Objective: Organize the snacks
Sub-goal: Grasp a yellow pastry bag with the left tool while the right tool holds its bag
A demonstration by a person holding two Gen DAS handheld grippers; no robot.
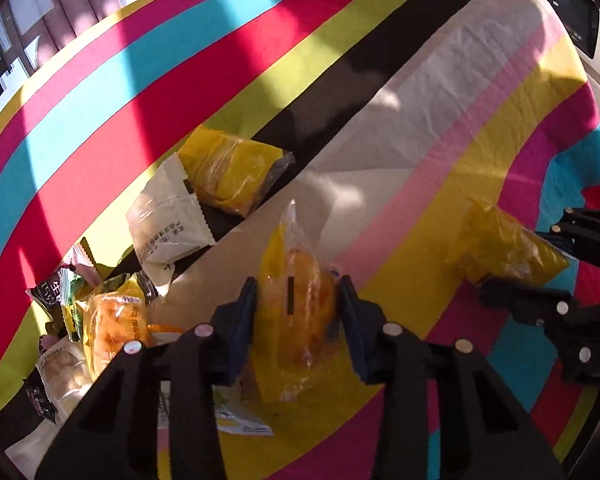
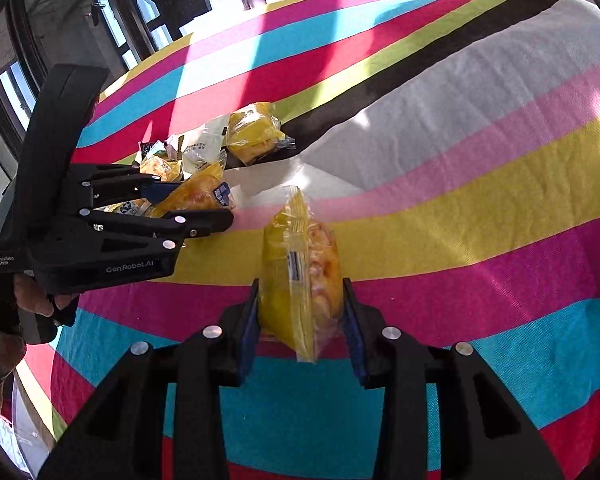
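Two tongs each squeeze a yellow bun pack: left tongs [image 1: 296,308] by the snack pile [image 1: 112,300], right tongs [image 2: 300,312] over bare striped table [image 2: 480,208], packs [image 2: 300,272] pointing away.

Both grippers, left gripper [image 2: 204,206] and right gripper [image 2: 300,316], are matte black with blue pads, silver rivets, and white GenRobot.AI lettering.

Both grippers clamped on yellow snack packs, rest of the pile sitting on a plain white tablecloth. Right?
Not quite: the tablecloth is multicoloured stripes, not plain white, as the right wrist view shows. The rest stands: the left gripper is clamped on a yellow snack pack, the right gripper on another yellow pack, and the pile lies on the cloth.
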